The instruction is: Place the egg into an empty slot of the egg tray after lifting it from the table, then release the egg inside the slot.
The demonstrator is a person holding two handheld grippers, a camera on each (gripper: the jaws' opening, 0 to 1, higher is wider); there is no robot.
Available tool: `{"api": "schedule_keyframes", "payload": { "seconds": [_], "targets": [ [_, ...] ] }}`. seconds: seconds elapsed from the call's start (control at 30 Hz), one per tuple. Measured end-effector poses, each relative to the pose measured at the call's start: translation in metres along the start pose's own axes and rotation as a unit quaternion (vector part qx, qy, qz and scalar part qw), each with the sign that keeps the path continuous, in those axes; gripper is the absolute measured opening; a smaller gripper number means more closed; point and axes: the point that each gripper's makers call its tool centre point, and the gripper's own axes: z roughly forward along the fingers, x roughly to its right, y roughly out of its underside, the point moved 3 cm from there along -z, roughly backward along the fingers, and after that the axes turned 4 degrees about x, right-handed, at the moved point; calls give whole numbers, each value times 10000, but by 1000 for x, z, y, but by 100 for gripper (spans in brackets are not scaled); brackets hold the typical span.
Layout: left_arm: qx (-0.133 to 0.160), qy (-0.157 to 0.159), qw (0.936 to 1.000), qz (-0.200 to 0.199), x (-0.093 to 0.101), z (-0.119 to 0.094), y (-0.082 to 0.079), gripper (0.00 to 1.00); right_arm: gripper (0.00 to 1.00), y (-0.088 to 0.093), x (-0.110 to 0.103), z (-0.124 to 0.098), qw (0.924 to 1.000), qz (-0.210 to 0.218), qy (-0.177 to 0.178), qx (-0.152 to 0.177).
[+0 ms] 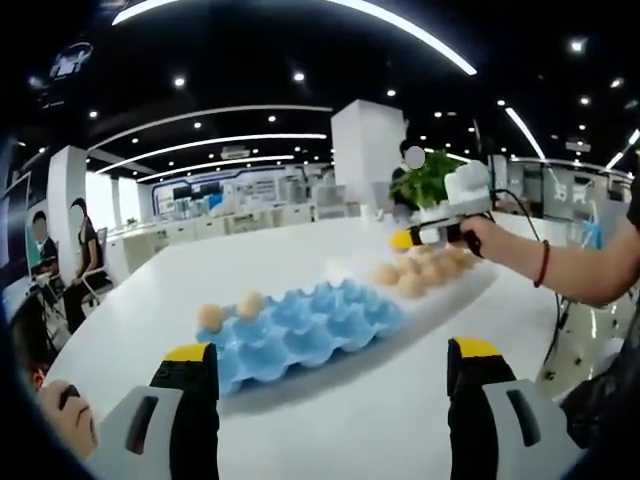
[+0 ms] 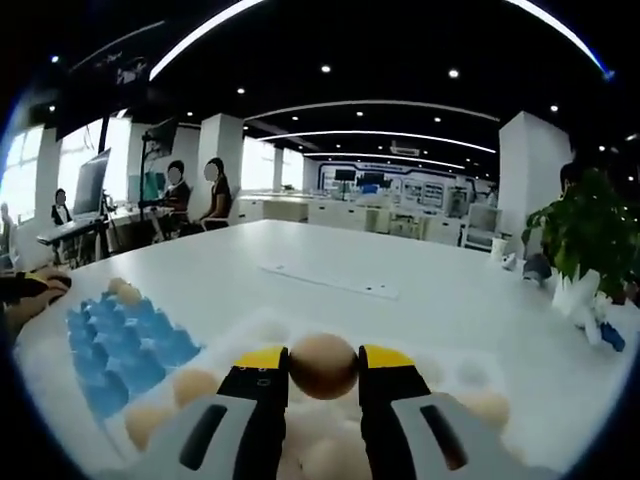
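A wide, bright hall with ceiling light strips surrounds a long white table (image 1: 300, 250). Over it, in the right gripper view, a smooth brown egg (image 2: 323, 365) is pinched between the yellow-tipped black jaws of the right gripper (image 2: 323, 372), the jaws closed onto its sides. Below and around it lie more brown eggs (image 2: 190, 385) in what looks like a pale or clear egg tray (image 2: 470, 372), though the blur near the bottom edge makes its slots hard to read. To the left sits a light-blue moulded egg tray (image 2: 125, 350), most of its cups bare, with two eggs at its far corner.

In the left gripper view, the left gripper (image 1: 332, 365) hangs with its jaws spread wide apart and nothing between them, above the table just short of the blue tray (image 1: 300, 330). Two tan eggs (image 1: 230, 310) rest in the cups at the tray's far left end. Beyond it the pale tray (image 1: 430, 290) holds a cluster of eggs, and the right gripper (image 1: 425, 238) hovers over them, held by a person's hand (image 1: 485, 238) with a red band at the wrist. A green potted plant (image 1: 425, 180) stands behind.
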Motion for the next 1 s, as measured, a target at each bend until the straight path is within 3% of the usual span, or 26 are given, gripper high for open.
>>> {"api": "schedule_keyframes", "payload": {
  "seconds": [1.0],
  "targets": [
    [-103,-81,9999,13,-5,-3,8,97,28,-16,-68,13,9967,-63,-765,262]
  ]
}}
